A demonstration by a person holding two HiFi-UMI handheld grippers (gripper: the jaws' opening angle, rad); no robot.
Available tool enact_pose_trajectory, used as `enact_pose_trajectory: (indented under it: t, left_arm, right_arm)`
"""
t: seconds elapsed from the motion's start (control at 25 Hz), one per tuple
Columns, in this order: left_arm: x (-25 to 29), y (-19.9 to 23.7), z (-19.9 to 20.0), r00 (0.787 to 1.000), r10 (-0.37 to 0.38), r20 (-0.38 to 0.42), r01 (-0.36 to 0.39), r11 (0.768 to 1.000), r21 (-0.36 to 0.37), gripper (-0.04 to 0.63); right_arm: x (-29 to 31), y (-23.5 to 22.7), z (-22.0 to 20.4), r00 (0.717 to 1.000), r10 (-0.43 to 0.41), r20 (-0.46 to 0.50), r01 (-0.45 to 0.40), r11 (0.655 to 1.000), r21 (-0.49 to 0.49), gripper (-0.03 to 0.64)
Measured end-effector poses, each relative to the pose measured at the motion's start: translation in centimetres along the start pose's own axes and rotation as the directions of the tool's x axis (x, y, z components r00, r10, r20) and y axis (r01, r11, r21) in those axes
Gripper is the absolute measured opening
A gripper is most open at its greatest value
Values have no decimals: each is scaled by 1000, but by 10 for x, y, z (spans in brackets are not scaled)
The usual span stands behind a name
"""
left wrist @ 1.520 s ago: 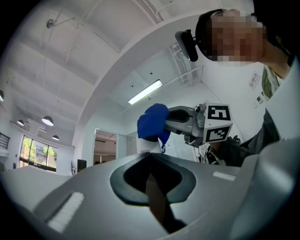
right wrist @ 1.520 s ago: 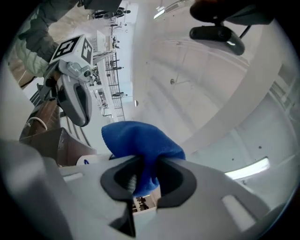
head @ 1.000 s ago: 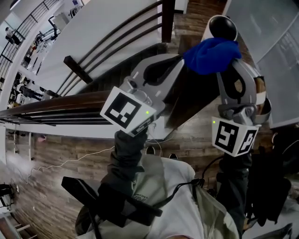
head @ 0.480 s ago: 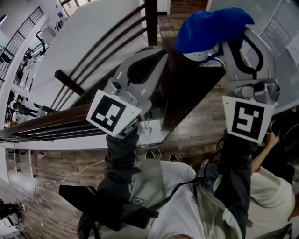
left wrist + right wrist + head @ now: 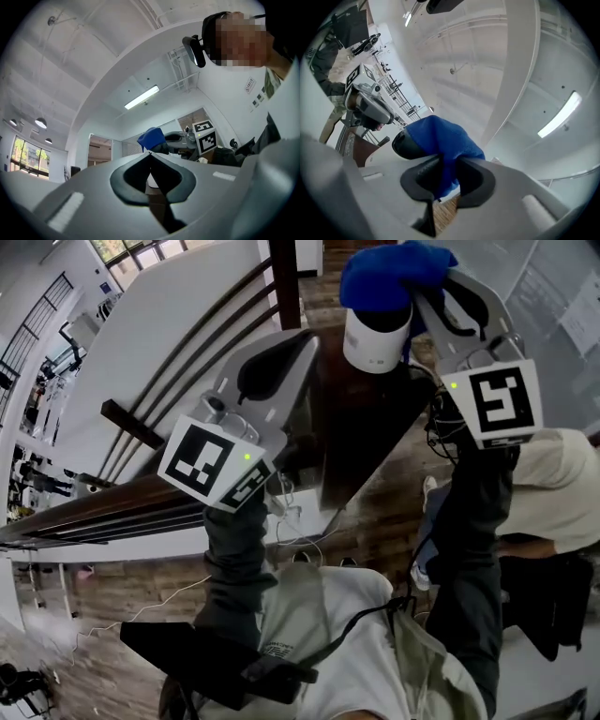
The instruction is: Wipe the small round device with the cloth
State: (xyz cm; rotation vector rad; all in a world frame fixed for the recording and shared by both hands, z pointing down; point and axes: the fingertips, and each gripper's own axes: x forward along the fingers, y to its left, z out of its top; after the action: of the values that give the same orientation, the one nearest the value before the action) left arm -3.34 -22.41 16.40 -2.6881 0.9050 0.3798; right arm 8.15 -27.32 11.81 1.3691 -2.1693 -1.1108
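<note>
The small round device (image 5: 377, 337) is a white cylinder with a black top (image 5: 404, 143), standing on a dark tabletop (image 5: 361, 418). A blue cloth (image 5: 389, 273) lies over its top, pinched in my right gripper (image 5: 424, 279), which is shut on the cloth (image 5: 440, 140) between its jaws (image 5: 447, 161). My left gripper (image 5: 305, 341) is shut on nothing, its tips just left of the device and apart from it. In the left gripper view its jaws meet at the tip (image 5: 150, 153), with the cloth (image 5: 151, 138) beyond them.
A dark wooden railing (image 5: 141, 423) runs along the left above a lower floor. Wood-plank flooring and loose cables (image 5: 300, 531) lie under the table. A person in a pale top (image 5: 553, 484) sits at the right. A white board (image 5: 553, 306) stands behind the right gripper.
The right gripper has carried the cloth from in front of the device onto its top, covering the black cap. The left gripper stays shut beside it; the head view has shifted.
</note>
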Motion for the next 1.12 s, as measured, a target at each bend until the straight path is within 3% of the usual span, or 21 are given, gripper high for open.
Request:
enact_pose_trajectory:
  t: [0.48,0.56,0.72,0.8,0.88,1.04,1.12]
  left_arm:
    - [-8,4,-11,1000,26,-4,-26,998,-57,3]
    - [-5,-1,-11,1000,17,-9,-17,998,-68,3]
    - [-7,-4,-13,1000,15,-5,-15,998,-67,3]
    - [-9,-5,-11,1000,19,-2,-19,998,-65,3]
    - [-9,-10,-9,1000,21,-1,-21,998,-65,3]
    - [-14,-17,-14,1000,17,-12,-17,998,-67,3]
    - [-21,-14,-11,1000,22,-17,-23,998,-64,3]
  right_arm:
    - [-22,38,-51,993,71,-96,-63,994,87,75]
    - [-33,21,-49,997,21,-80,-13,995,95,75]
    - [-52,-25,-11,985,-169,29,163,978,132,75]
    - [-60,-33,20,975,-193,112,182,978,103,75]
    - [-59,-23,41,973,-161,163,156,987,41,75]
    - [-54,23,21,989,-136,55,141,984,-110,75]
    - [-60,39,20,992,-123,37,127,983,-133,75]
